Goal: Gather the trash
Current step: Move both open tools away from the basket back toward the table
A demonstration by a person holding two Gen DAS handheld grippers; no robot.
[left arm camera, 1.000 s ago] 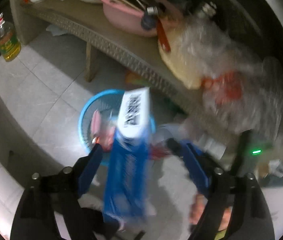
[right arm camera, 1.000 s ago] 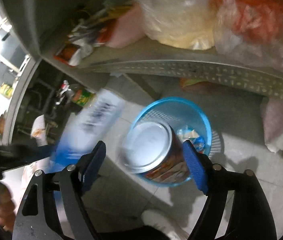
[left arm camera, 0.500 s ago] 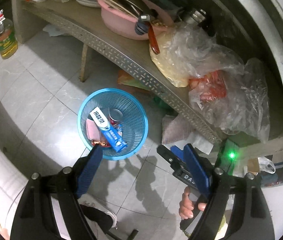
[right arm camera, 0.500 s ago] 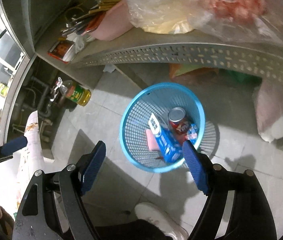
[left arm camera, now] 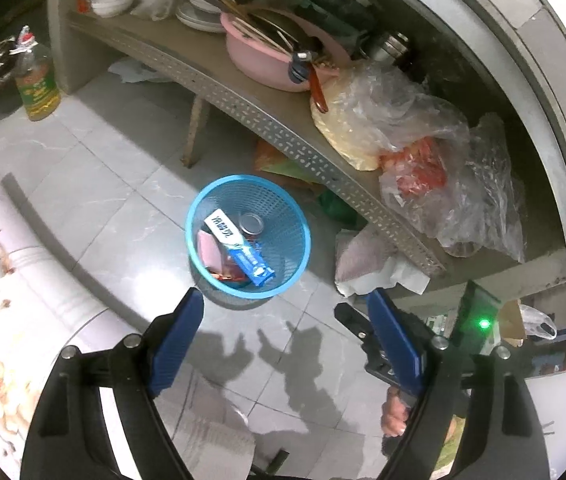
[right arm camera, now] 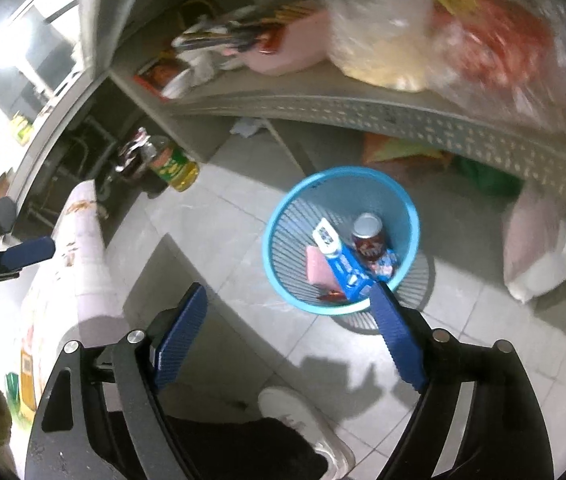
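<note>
Trash sits in the blue basket point(left arm camera: 301, 236) on the tiled floor, just in front of the shelf point(left arm camera: 243, 100) — a blue-and-white box point(left arm camera: 239, 248) lying slantwise, a can point(right arm camera: 369, 236) upright beside it, and a pink packet point(left arm camera: 209, 250) against the box's other side. The left gripper point(left arm camera: 285, 300) and right gripper point(right arm camera: 289, 292) both hang above the basket, jaws spread wide, holding nothing.

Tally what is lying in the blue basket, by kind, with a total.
In the blue basket:
Blue and white box: 1
Can: 1
Pink flat packet: 1
Small crumpled wrappers, red at the bottom and blue-pink by the can: at least 2, too jumbled to count exactly
Total: at least 5
</note>
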